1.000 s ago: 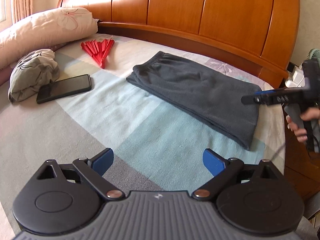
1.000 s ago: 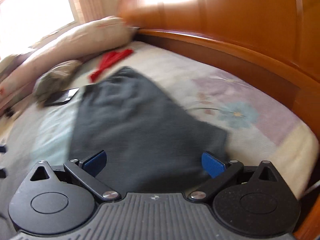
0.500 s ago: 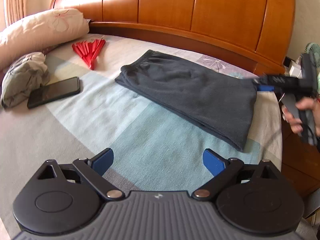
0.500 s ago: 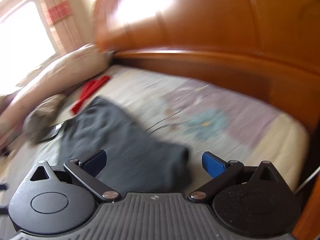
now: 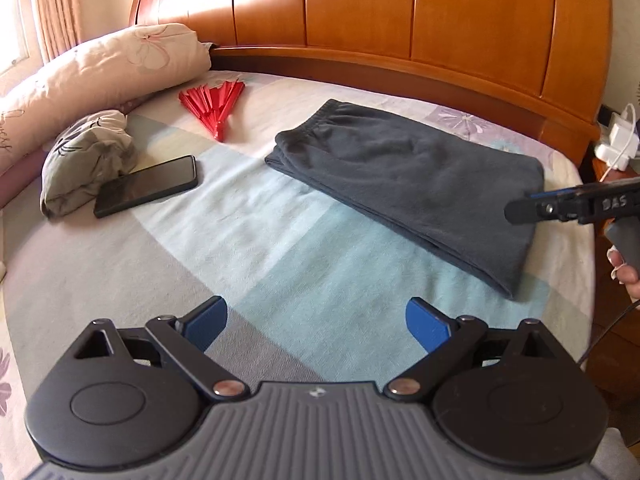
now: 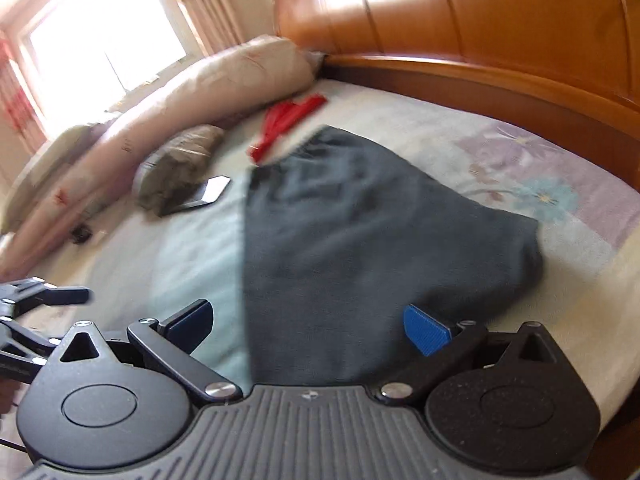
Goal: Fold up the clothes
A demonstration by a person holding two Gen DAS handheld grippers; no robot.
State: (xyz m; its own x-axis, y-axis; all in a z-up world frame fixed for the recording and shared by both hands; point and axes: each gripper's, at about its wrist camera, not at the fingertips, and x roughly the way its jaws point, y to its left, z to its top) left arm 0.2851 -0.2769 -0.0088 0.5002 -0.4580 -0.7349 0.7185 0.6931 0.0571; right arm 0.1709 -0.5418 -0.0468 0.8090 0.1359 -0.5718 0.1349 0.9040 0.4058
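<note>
Dark grey trousers (image 5: pixel 408 184), folded on the bed (image 5: pixel 280 264), are seen ahead of the left gripper (image 5: pixel 316 320) and between the right gripper (image 6: pixel 308 320) jaws, both spread empty, seemingly for another fold.

Very little can be read. In the left wrist view the right gripper (image 5: pixel 516 210), reaching in from the right-hand edge of the frame over the bed's right edge, carries pale capital letters on its dark side that look like "DAS" (the first letter is soft, so that reading is not certain). On the long cream pillow (image 5: pixel 100 68) at the bed's left edge there is a dark cursive word along its lower left end, too curled and cut off to read. The right wrist view is blurred and shows no lettering.
</note>
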